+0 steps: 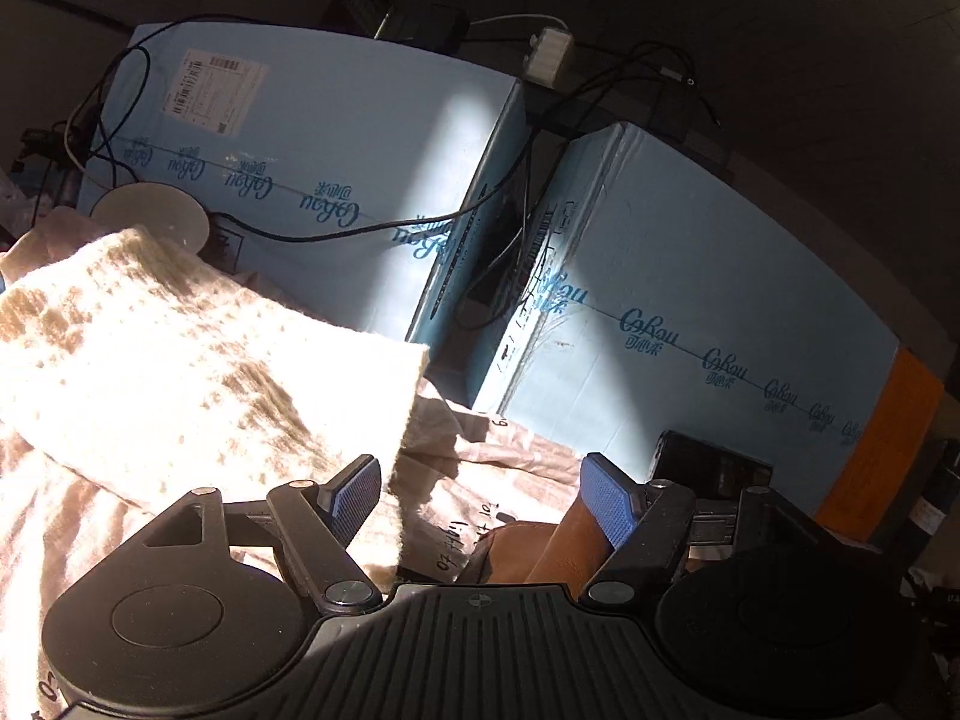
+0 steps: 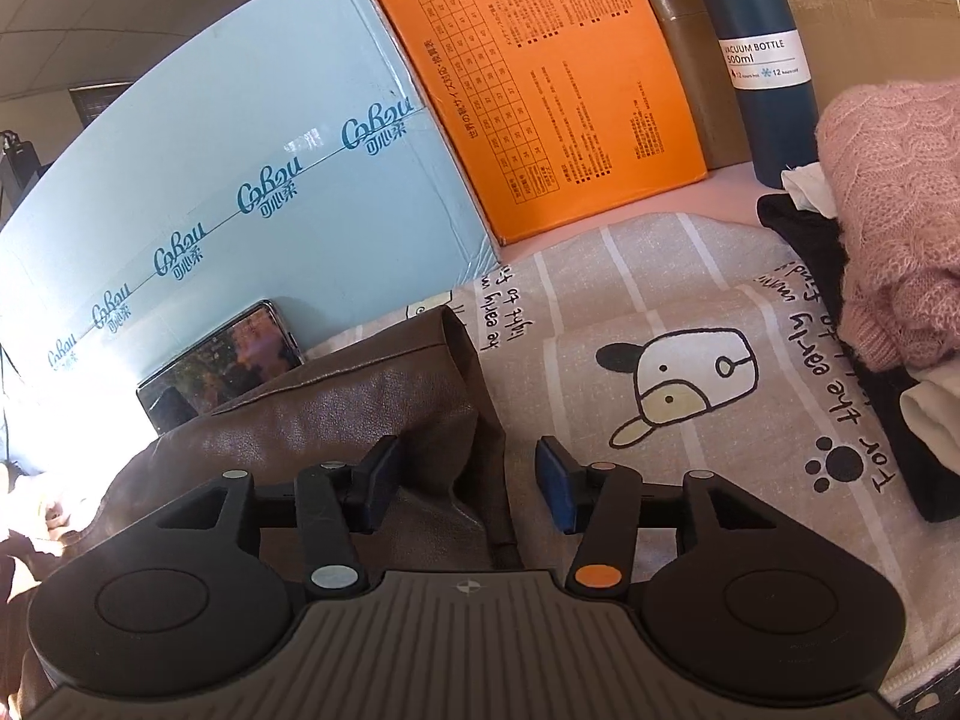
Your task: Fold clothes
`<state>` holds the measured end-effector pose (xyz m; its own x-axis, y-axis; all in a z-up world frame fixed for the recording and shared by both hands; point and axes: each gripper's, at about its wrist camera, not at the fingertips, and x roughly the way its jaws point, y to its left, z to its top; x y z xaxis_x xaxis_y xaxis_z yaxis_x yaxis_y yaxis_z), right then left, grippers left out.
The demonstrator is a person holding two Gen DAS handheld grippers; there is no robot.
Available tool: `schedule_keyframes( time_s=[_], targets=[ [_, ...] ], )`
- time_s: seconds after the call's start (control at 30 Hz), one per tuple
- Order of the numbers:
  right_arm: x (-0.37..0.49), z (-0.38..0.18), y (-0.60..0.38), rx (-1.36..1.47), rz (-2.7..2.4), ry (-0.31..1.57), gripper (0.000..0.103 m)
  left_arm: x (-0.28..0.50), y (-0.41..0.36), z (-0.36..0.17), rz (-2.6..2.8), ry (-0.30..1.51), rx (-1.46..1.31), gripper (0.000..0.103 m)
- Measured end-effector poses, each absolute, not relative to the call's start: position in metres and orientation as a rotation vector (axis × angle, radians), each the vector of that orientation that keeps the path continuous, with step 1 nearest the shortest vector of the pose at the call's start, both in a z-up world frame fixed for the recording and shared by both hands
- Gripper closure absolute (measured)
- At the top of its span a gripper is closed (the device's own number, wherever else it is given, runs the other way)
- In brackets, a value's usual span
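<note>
Pale blue "Cabau" cartons [image 2: 228, 180] upper left; navy "VACUUM BOTTLE 500ml" flask [image 2: 762, 60] upper right. Left tool [image 1: 486, 501] and right tool [image 2: 468, 483] both spread wide, empty, over smooth brown leather garment [image 2: 336, 408].

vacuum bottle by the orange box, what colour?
Dark teal-blue vacuum bottle with a white label band; right wrist view shows it best.

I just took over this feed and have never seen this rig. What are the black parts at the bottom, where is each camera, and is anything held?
Each picture comes from a camera on a hand-held gripper, looking along its two blue-padded fingers. The left gripper is open over a printed sheet, beside a cream knit. The right gripper is open around the edge of a brown garment, holding nothing. Behind stand blue boxes, an orange box, a phone and a bottle; a pink knit lies at right.
</note>
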<state>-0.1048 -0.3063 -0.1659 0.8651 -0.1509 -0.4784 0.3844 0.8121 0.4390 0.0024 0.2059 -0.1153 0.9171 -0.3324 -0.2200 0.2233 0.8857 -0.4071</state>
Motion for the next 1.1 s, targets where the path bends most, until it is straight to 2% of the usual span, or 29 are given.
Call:
schedule_keyframes(
  time_s=[0.1,0.23,0.37,0.5,0.63,0.9,0.97,1.1],
  targets=[
    [-0.105,-0.165,-0.305,0.555,-0.286,0.435,0.040,-0.017,0.232,-0.110,-0.191,0.223,-0.549,0.014],
    [-0.106,-0.162,-0.304,0.548,-0.279,0.428,0.026,-0.053,0.252,-0.111,-0.200,0.296,-0.658,0.007],
    [-0.109,-0.160,-0.308,0.585,-0.269,0.432,0.024,-0.083,0.251,-0.119,-0.238,0.430,-0.654,0.007],
    [-0.124,-0.151,-0.315,0.650,-0.320,0.360,0.020,-0.099,0.248,-0.119,-0.293,0.505,-0.677,0.007],
    [-0.140,-0.143,-0.320,0.678,-0.371,0.277,0.018,-0.103,0.237,-0.119,-0.299,0.587,-0.679,0.007],
    [-0.153,-0.137,-0.323,0.736,-0.345,0.244,0.018,-0.085,0.204,-0.140,-0.368,0.754,-0.839,0.007],
    [-0.155,-0.134,-0.321,0.737,-0.326,0.235,0.018,-0.076,0.196,-0.144,-0.342,0.752,-0.839,0.007],
    [-0.159,-0.129,-0.317,0.730,-0.292,0.215,0.017,-0.058,0.179,-0.146,-0.304,0.670,-0.816,0.000]
  ],
)
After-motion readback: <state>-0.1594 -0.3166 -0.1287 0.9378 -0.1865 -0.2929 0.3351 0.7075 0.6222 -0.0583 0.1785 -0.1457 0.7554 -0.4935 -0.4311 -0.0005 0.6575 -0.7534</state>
